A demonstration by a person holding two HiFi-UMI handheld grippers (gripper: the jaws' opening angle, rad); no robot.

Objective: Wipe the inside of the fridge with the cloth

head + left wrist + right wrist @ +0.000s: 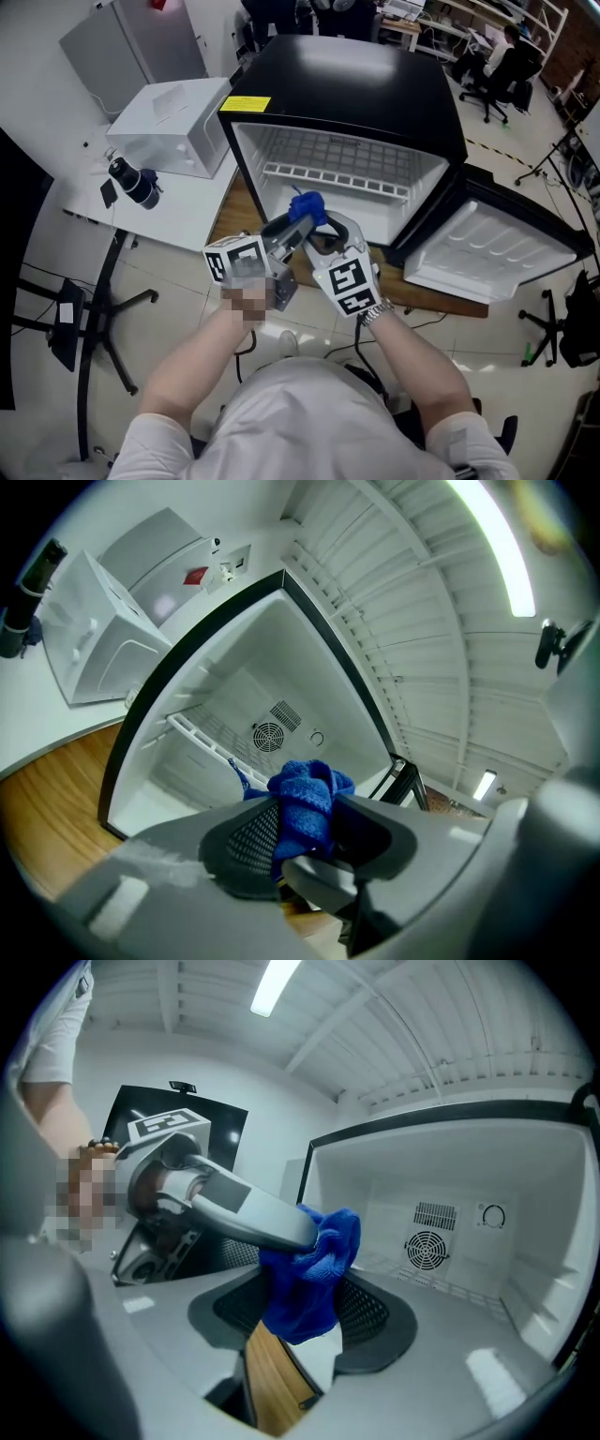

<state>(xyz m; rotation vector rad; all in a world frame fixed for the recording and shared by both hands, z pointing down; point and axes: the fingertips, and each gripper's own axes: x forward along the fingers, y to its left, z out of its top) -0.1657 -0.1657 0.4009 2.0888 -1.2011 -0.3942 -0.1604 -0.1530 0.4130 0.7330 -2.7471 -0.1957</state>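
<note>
The left gripper point(309, 832) has its jaws clenched on a bunched blue cloth point(305, 799). A fat fold sticks out past the tips, so soft fabric rather than hard plastic would meet the fridge walls. The right gripper point(302, 1330) sits close against the left one with its jaws spread wide. The cloth's loose tail hangs in that gap, but neither pad presses on it, so the left gripper alone carries the cloth. The right one looks placed to steady or re-bunch it if needed.

Both grippers sit just in front of the open fridge point(441, 122), aimed into its white cavity, and the cloth is not yet against any inner surface. A wire shelf point(337, 173) crosses the far part of the inside. The door point(487, 248) is swung fully open to the right, leaving the opening free. The fridge stands on a wooden tabletop point(234, 211), with a white box point(173, 122) to its left.
</note>
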